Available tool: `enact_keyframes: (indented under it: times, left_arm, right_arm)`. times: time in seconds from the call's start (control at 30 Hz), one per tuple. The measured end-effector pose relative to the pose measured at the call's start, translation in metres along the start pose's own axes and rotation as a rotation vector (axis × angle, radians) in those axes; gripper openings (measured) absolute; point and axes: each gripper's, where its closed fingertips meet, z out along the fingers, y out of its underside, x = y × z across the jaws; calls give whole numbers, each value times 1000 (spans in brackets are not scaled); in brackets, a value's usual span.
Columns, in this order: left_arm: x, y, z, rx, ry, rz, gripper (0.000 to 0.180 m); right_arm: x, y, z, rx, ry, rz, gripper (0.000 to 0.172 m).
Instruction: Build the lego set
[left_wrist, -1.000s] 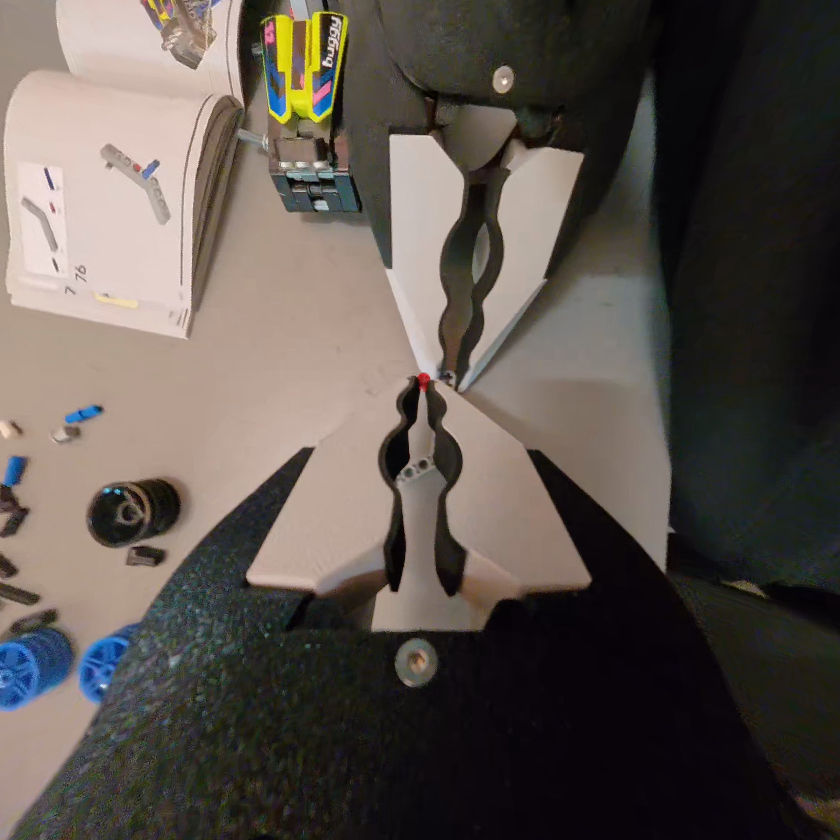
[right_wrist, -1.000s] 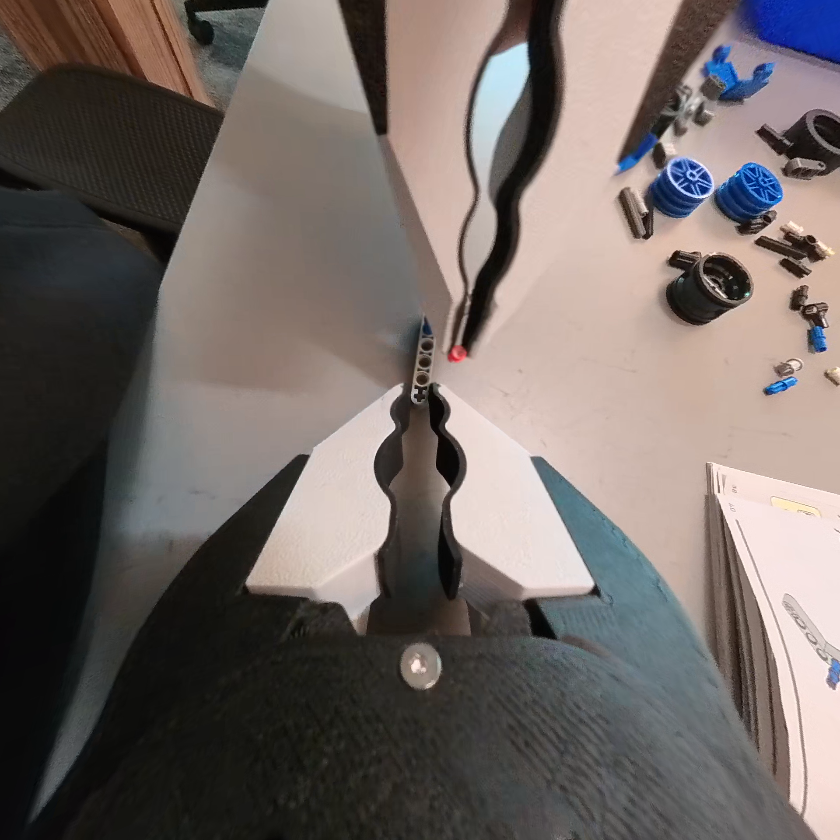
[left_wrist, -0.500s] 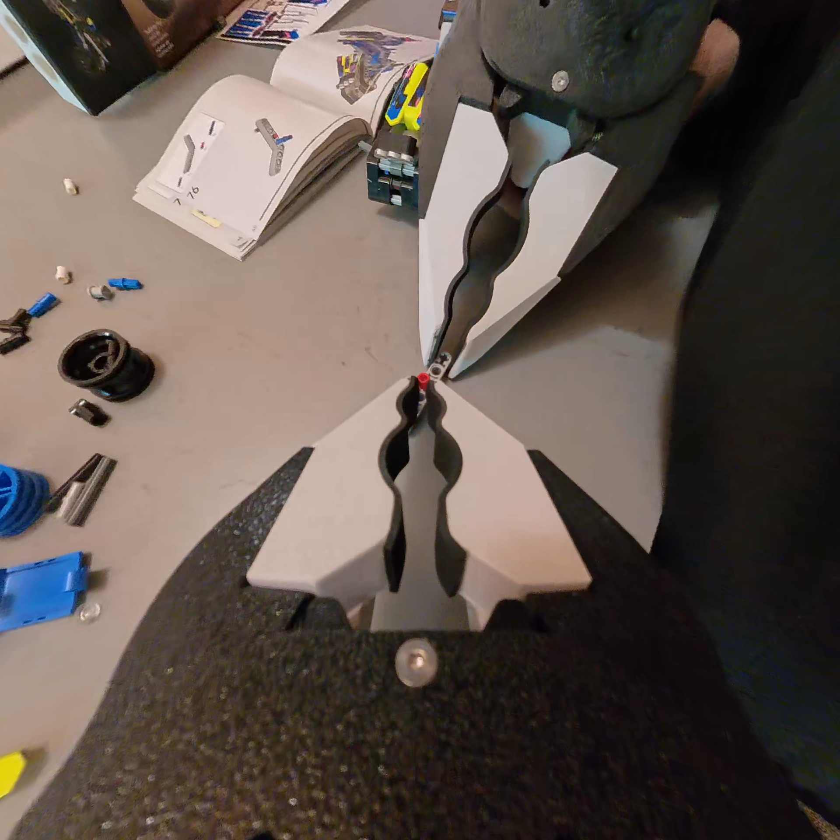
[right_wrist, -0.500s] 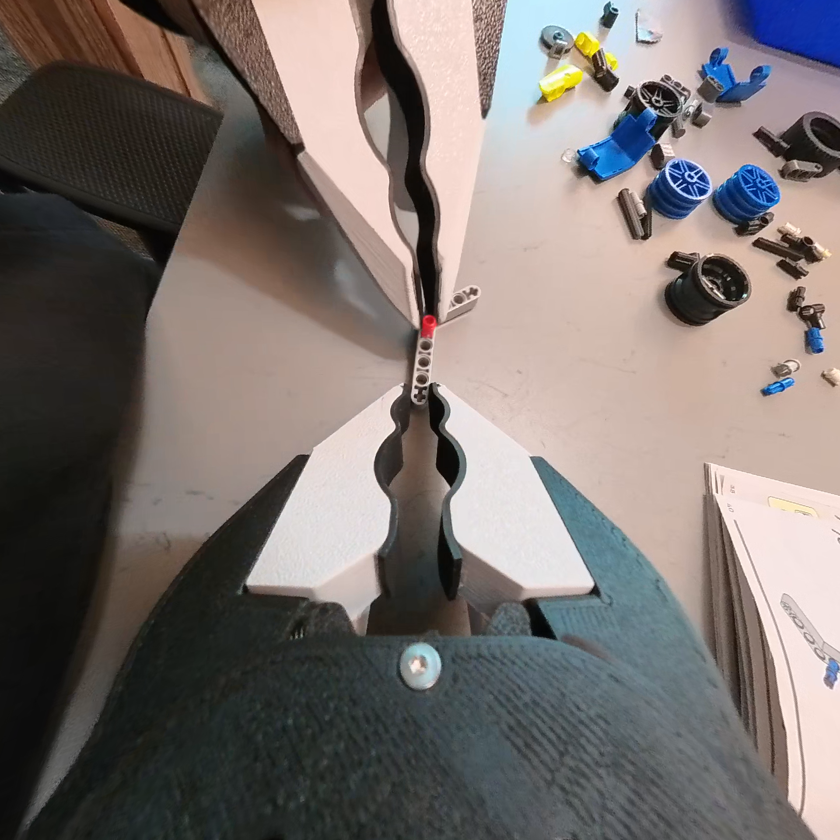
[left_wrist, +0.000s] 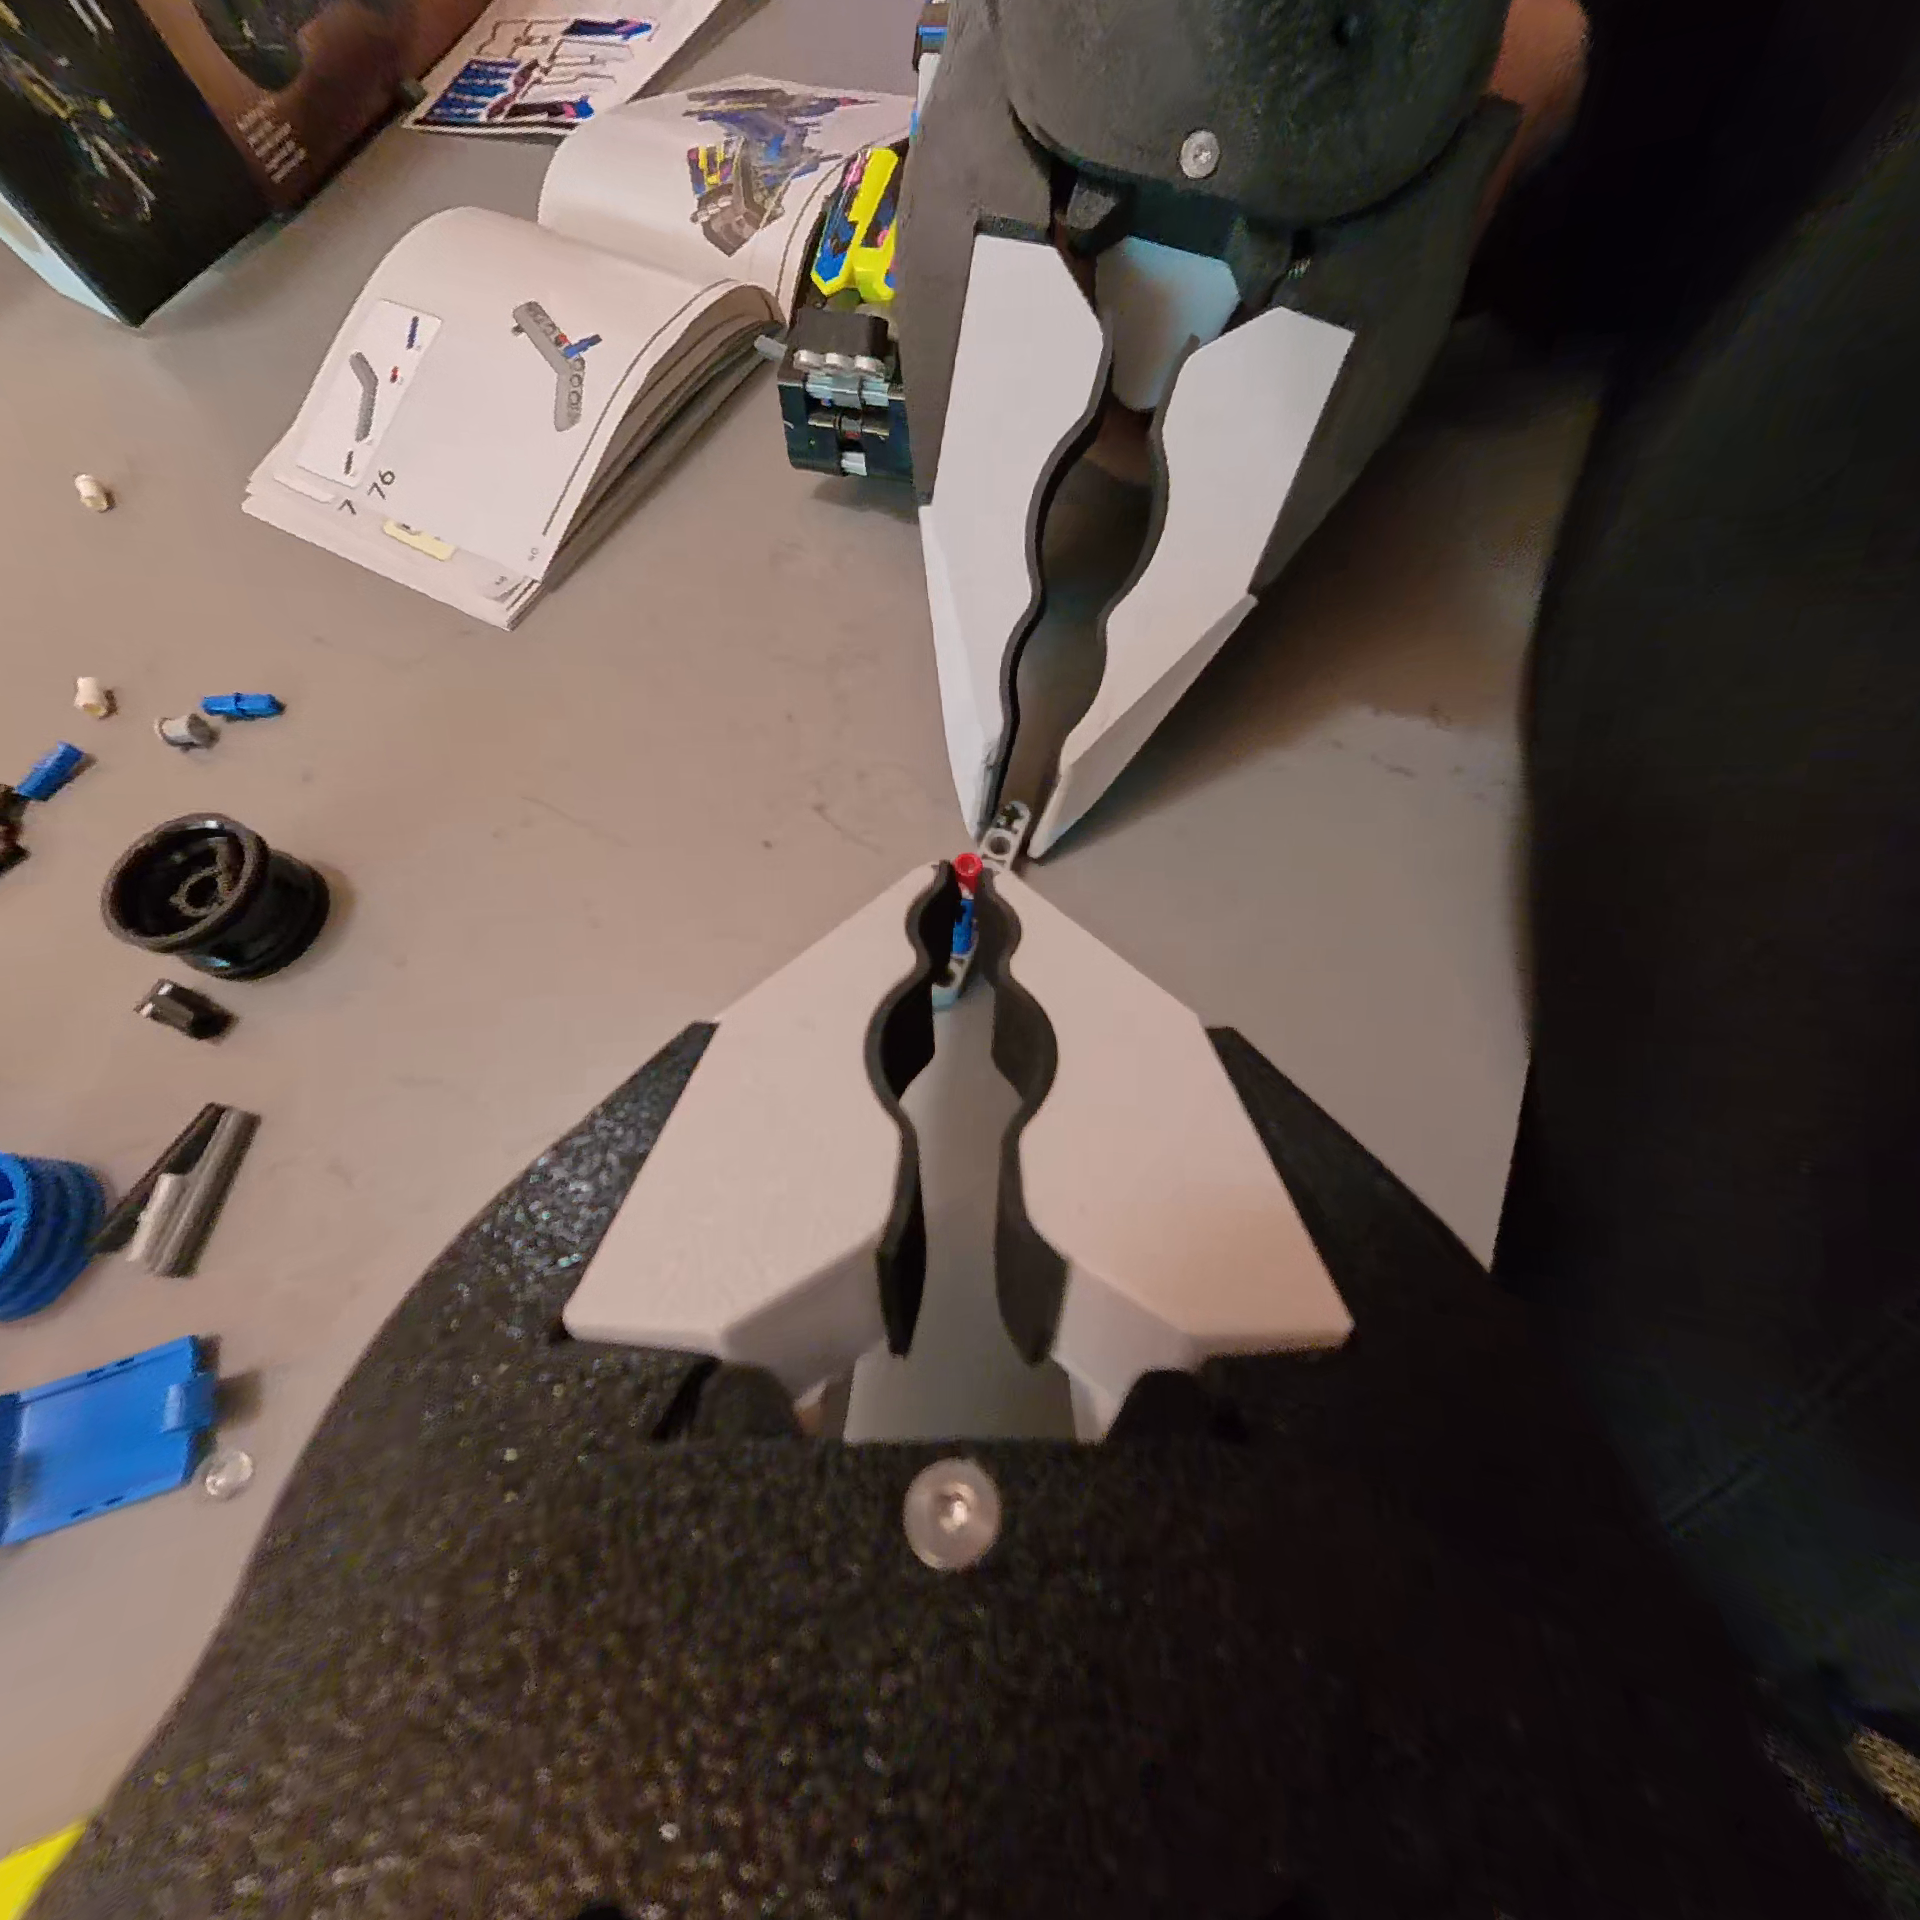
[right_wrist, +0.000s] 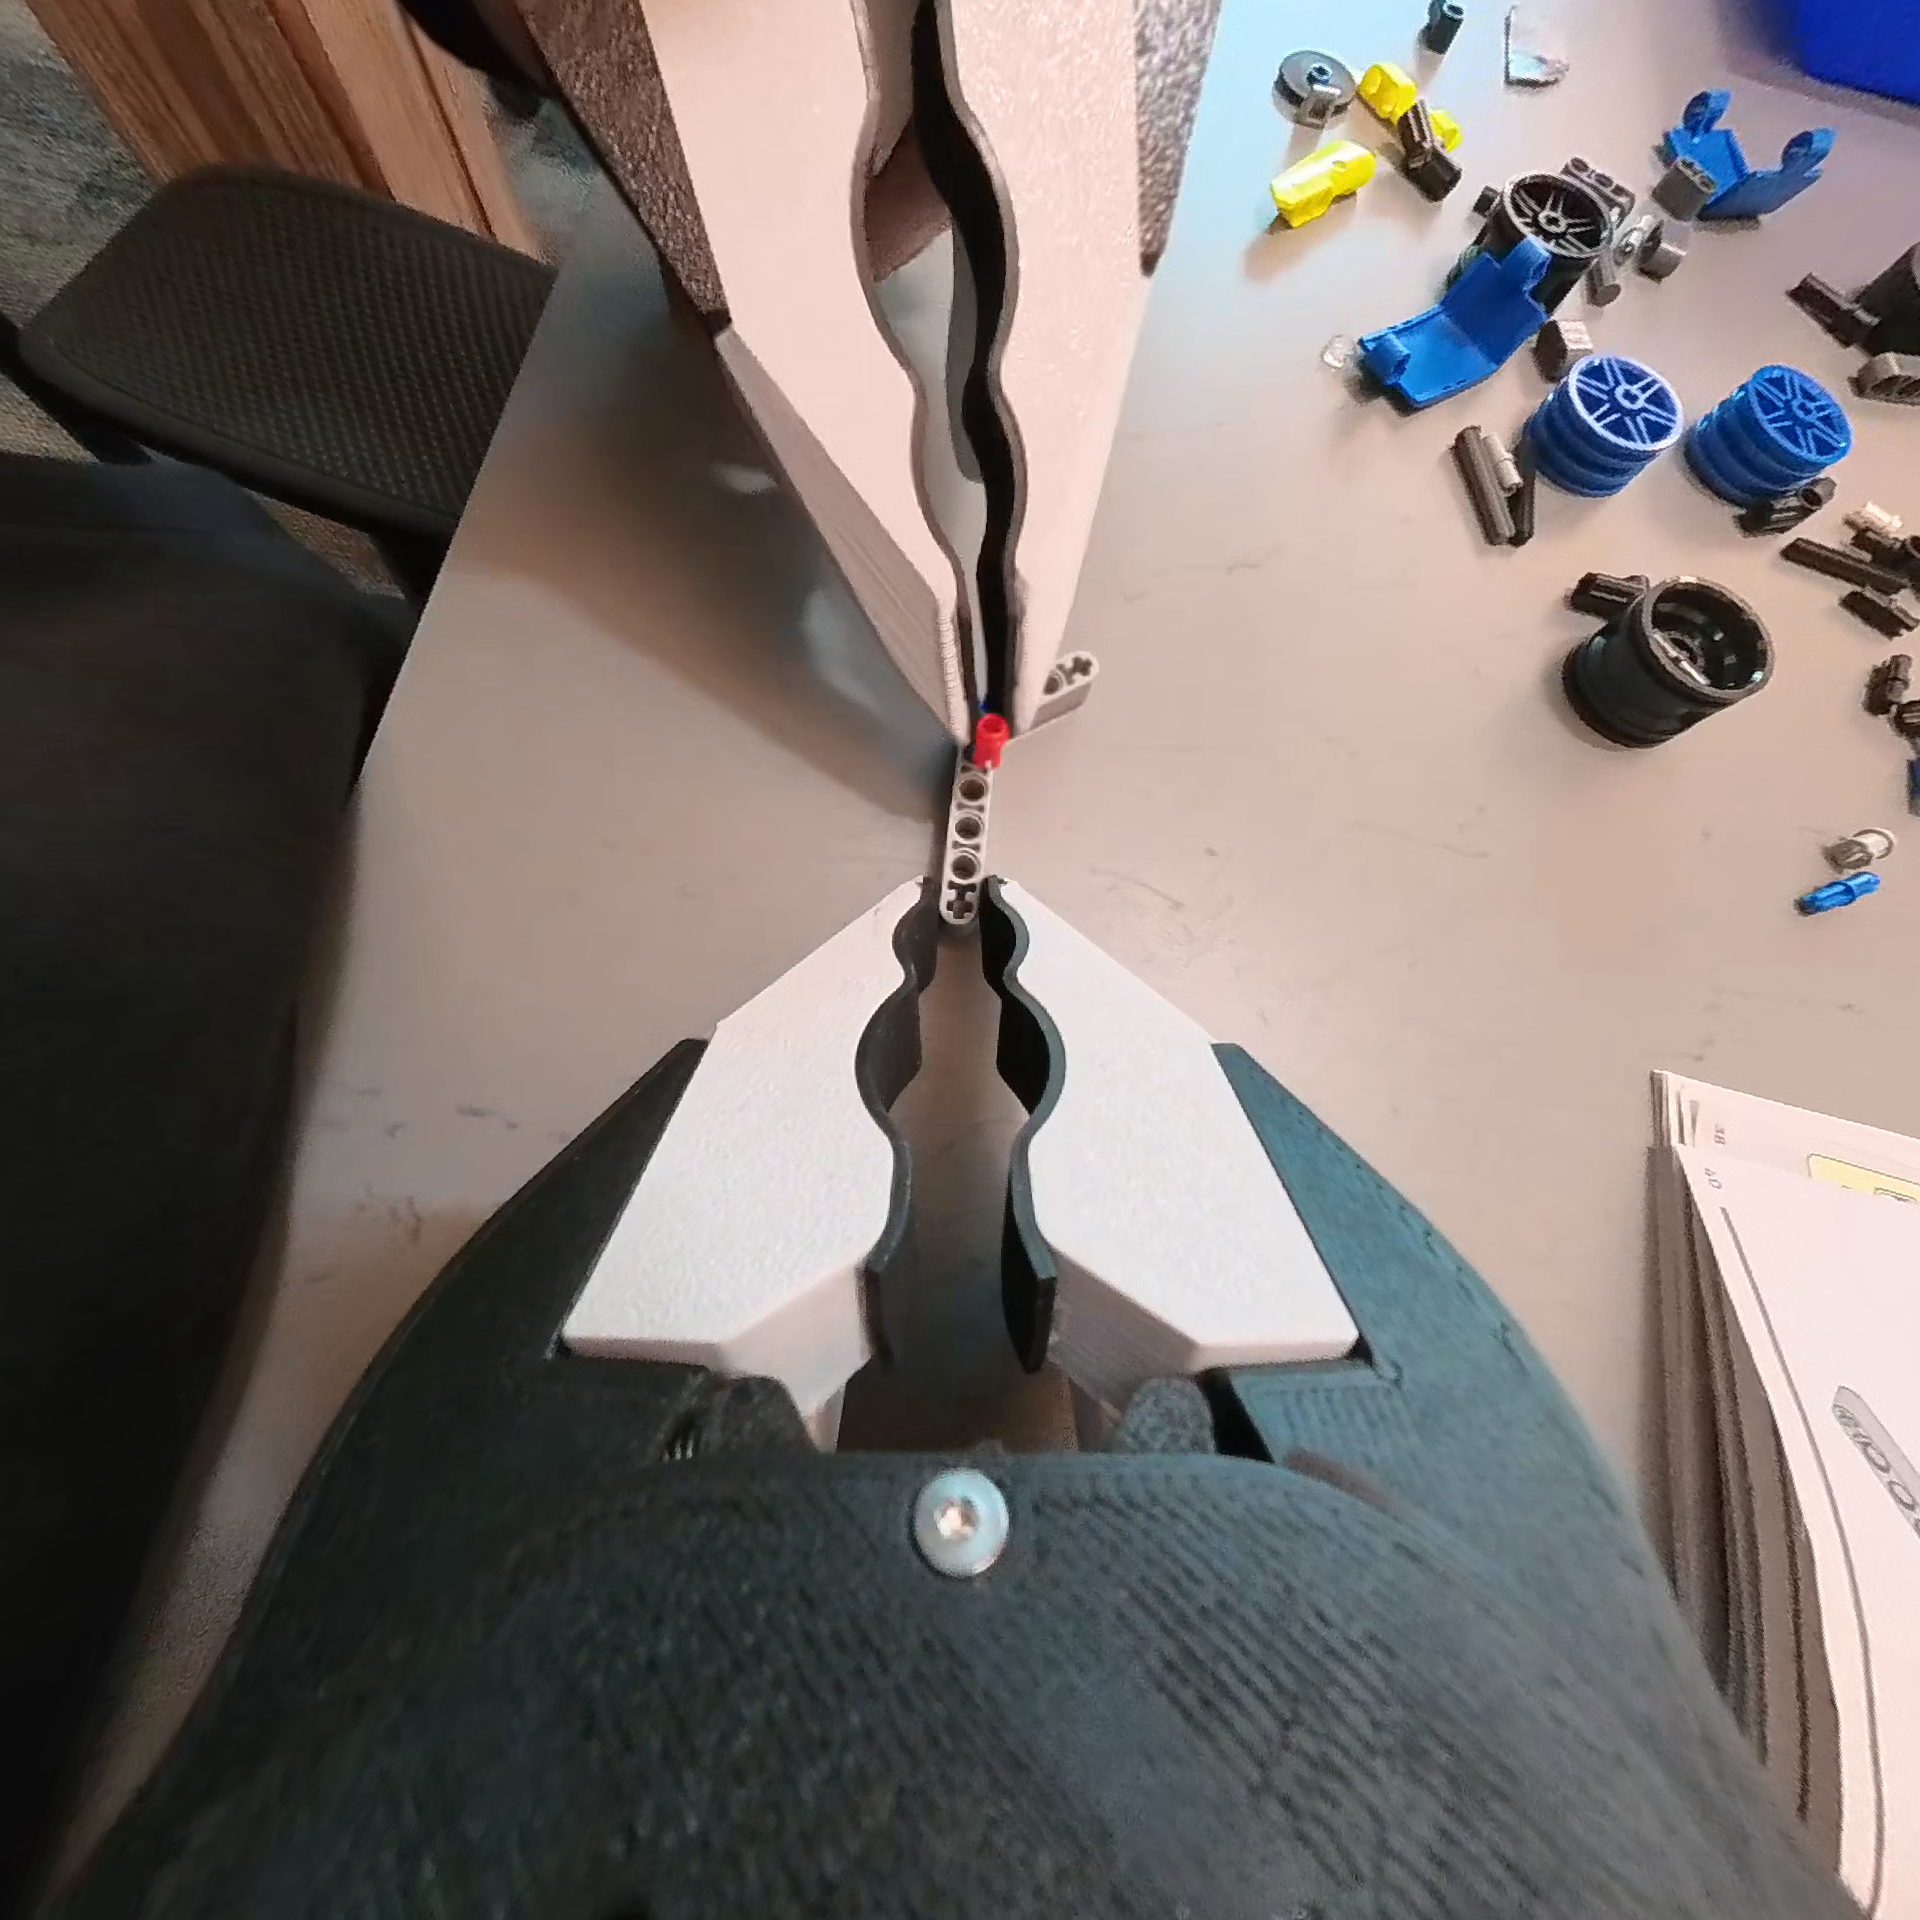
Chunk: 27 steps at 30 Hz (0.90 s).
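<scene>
My left gripper (left_wrist: 966, 883) is shut on a small red pin (left_wrist: 967, 864) at its fingertips. A blue pin (left_wrist: 966, 925) and part of a grey beam show in the gap just behind it. My right gripper (right_wrist: 961, 894) is shut on the cross-hole end of the grey angled beam with holes (right_wrist: 968, 826) and holds it above the grey table (right_wrist: 1299, 831). In the right wrist view the left gripper (right_wrist: 992, 717) comes in from above, and its red pin (right_wrist: 991, 730) touches the beam at its bend. In the left wrist view the right gripper (left_wrist: 1013, 821) faces mine tip to tip.
An open instruction booklet (left_wrist: 499, 416) and a partly built blue and yellow model (left_wrist: 847, 343) lie at the back. A black wheel rim (left_wrist: 213, 896), blue wheels (right_wrist: 1605, 416) and several small loose parts are scattered about. A black chair (right_wrist: 281, 343) stands past the table edge. The tips of both grippers are at nearly the same place. The black wheel rim (left_wrist: 213, 896) is about 15 centimetres from both grippers' fingertips. It turns up in the right wrist view (right_wrist: 1665, 620) as well.
The left gripper has swung round and brought the red pin from beside the beam onto its bend. The right gripper has held the beam still throughout.
</scene>
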Motion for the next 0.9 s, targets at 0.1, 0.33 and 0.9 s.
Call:
enact_keyframes:
  times: [0.1,0.33,0.9]
  left_arm:
    - [0,1,0,-7,45,5,0]
    - [-3,-3,2,-2,110,134,1]
    - [-1,1,-2,-31,146,122,1]
  right_arm:
    - [0,0,0,0,-9,11,6]
    - [-1,0,0,2,-38,12,5]
    - [3,-1,2,0,11,-5,5]
